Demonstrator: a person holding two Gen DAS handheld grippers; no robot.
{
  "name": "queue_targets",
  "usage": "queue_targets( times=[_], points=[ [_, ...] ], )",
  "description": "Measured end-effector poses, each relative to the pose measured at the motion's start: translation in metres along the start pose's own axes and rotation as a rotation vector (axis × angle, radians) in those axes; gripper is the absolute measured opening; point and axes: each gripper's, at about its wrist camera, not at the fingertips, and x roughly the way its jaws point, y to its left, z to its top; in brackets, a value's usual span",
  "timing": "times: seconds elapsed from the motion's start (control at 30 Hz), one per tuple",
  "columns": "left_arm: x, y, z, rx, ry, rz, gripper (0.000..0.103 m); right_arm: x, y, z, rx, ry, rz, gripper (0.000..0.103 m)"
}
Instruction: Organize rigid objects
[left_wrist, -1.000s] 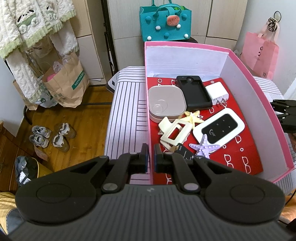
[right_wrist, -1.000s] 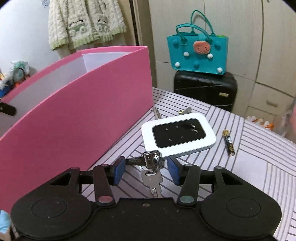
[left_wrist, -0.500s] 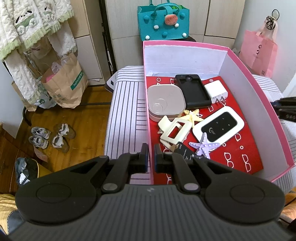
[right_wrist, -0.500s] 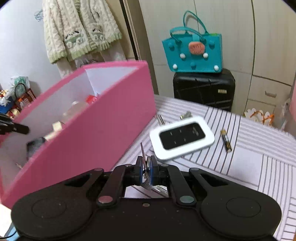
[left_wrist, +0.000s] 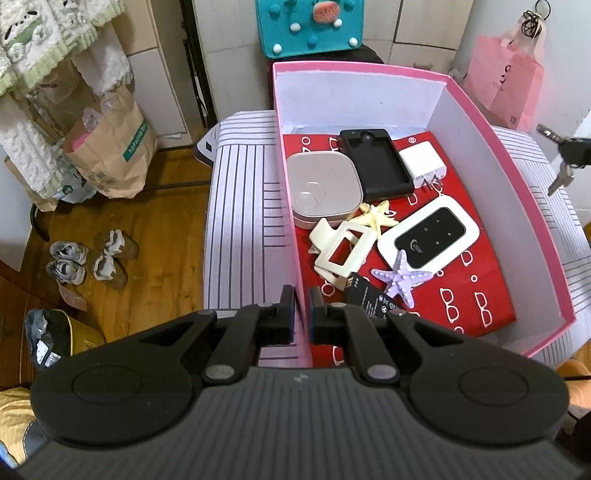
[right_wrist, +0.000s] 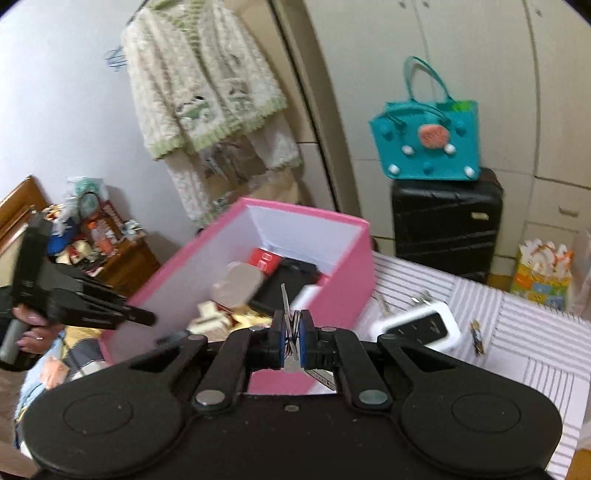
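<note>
right gripper: jaws now clenched on keys; lifted off tabletop since earlier
left gripper: jaws grasping pink box wall, unchanged

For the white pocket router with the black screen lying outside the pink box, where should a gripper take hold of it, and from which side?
Grip the white pocket router with the black screen across its short width, pads on the two long edges, coming down from above. It lies flat on the striped tablecloth, so only its thin rounded edges offer a hold. The slim gold-and-black battery beside it looks clear of that approach, though the view is blurred.
</note>
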Motion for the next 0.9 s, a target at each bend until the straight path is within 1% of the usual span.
queue_targets(
  times=[0.13, 0.3, 0.4, 0.5, 0.7, 0.8, 0.83, 0.87, 0.9],
  points=[
    [0.001, 0.000, 0.003, 0.000, 0.015, -0.002, 0.007, 0.005, 0.017, 0.012, -0.023, 0.012, 0.075, 0.009],
    [0.001, -0.003, 0.002, 0.006, -0.010, 0.019, 0.006, 0.029, 0.035, 0.019, -0.051, 0.037, 0.156, 0.009],
    [0.003, -0.006, 0.001, 0.014, -0.025, 0.038, 0.006, 0.051, 0.041, 0.018, -0.051, 0.081, 0.204, 0.009],
    [0.003, -0.010, 0.000, 0.027, -0.034, 0.054, 0.006, 0.075, 0.044, 0.011, -0.033, 0.146, 0.245, 0.009],
    [0.003, -0.008, 0.000, 0.022, -0.044, 0.050, 0.006, 0.104, 0.051, -0.007, -0.052, 0.260, 0.259, 0.009],
    [0.003, -0.009, -0.001, 0.021, -0.051, 0.056, 0.006, 0.107, 0.054, -0.016, -0.081, 0.306, 0.232, 0.010],
    [0.003, -0.010, -0.002, 0.022, -0.053, 0.058, 0.006, 0.105, 0.054, -0.018, -0.088, 0.312, 0.226, 0.011],
    [0.003, -0.011, -0.002, 0.022, -0.055, 0.061, 0.006, 0.100, 0.054, -0.017, -0.083, 0.302, 0.218, 0.015],
    [0.003, -0.011, -0.002, 0.024, -0.056, 0.064, 0.006, 0.093, 0.051, -0.014, -0.076, 0.282, 0.212, 0.015]
  ],
)
